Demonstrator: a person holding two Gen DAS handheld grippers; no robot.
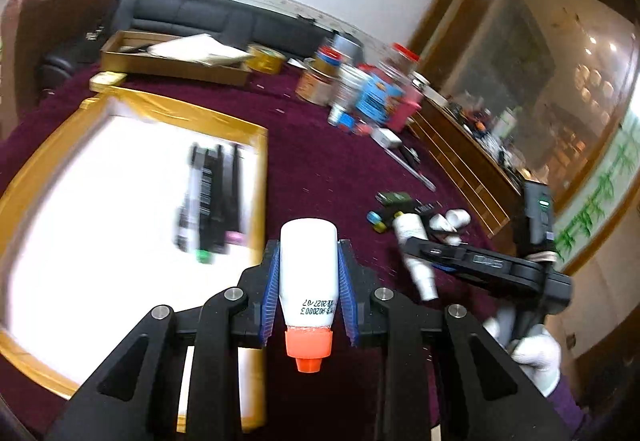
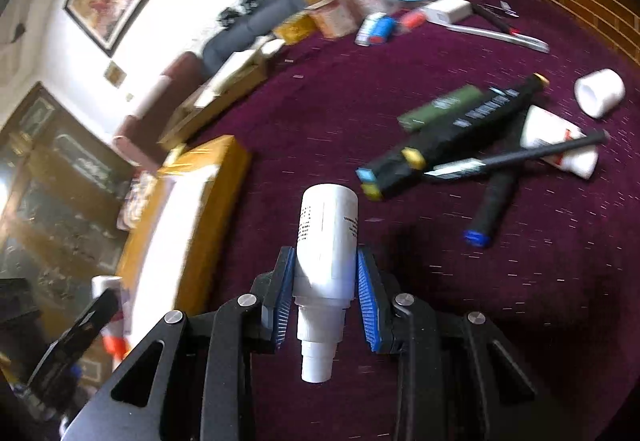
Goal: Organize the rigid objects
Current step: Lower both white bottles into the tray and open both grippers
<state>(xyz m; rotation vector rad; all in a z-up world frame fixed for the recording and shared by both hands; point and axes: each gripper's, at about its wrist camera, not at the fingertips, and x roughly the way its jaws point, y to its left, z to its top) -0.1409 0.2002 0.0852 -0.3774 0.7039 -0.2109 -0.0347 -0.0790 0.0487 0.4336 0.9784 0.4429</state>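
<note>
My left gripper [image 1: 309, 247] is shut on a white bottle with an orange cap [image 1: 308, 273], cap toward the camera, above the right edge of a gold-rimmed white tray [image 1: 258, 145]. Several dark pens [image 1: 212, 201] lie in the tray. My right gripper [image 2: 325, 255] is shut on a white bottle with a white nozzle [image 2: 328, 233], held over the maroon cloth. Beyond it lies a loose pile: a black box [image 2: 440, 145], a green box [image 2: 440, 107], a white tube [image 2: 560, 141], a blue-capped marker [image 2: 492, 209] and a white cap [image 2: 600, 93]. The tray's side [image 2: 208, 177] shows to the left.
Jars, tins and cartons [image 1: 360, 81] crowd the table's far end, beside a flat cardboard box [image 1: 172, 61]. A wooden cabinet [image 1: 460, 149] runs along the right. A white-gloved hand [image 1: 536, 357] holds the other gripper at the lower right. A silver ruler [image 2: 500, 35] lies on the cloth.
</note>
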